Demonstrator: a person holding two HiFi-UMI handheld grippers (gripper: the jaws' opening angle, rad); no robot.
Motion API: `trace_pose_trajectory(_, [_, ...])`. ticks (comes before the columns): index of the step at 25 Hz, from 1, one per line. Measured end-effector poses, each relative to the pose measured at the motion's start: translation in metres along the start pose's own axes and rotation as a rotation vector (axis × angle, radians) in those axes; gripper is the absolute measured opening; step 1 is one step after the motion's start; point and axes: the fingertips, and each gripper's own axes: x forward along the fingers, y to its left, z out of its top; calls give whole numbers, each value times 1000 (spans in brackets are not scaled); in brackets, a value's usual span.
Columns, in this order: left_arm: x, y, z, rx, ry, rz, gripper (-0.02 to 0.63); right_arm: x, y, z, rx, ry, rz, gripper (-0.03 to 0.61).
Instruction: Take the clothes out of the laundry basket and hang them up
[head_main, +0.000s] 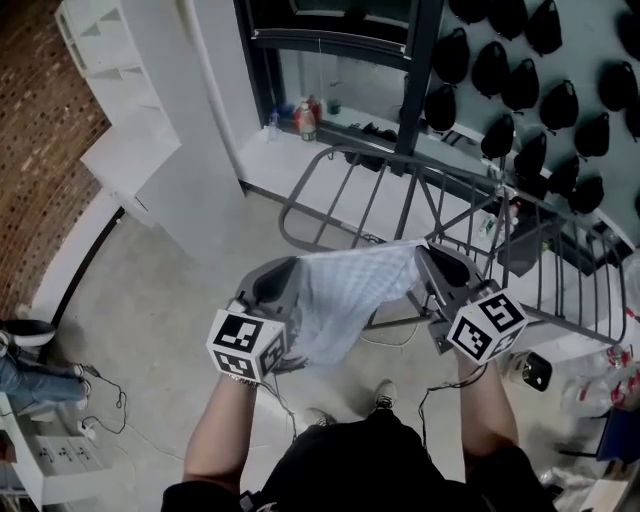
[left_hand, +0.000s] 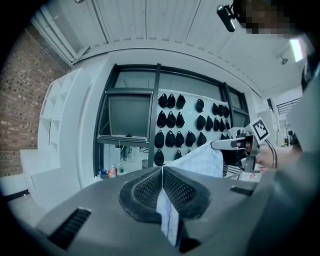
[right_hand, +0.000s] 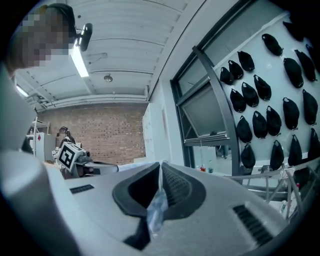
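A pale blue checked cloth (head_main: 340, 300) hangs stretched between my two grippers at chest height. My left gripper (head_main: 290, 272) is shut on the cloth's left edge, and a strip of the fabric (left_hand: 167, 220) runs down out of its closed jaws. My right gripper (head_main: 425, 256) is shut on the right edge, with a thin fold of cloth (right_hand: 156, 210) pinched between its pads. The grey metal drying rack (head_main: 400, 200) stands just beyond the cloth, its bars bare. The laundry basket is not in view.
A white shelving unit (head_main: 130, 120) stands at the left. Bottles (head_main: 305, 120) sit on the window ledge behind the rack. Several black pouches (head_main: 520, 80) hang on the wall at the right. Cables (head_main: 100, 400) lie on the floor, with plastic bottles (head_main: 600, 385) at the right.
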Motion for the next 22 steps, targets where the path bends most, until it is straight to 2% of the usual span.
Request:
trace_pose_trajectory(11, [83, -72, 40, 56, -22, -32, 9, -46, -98, 37, -13, -56, -45, 15])
trace_pose_trajectory(22, [145, -116, 69, 98, -54, 27, 9, -66, -174, 68, -22, -112, -16, 15])
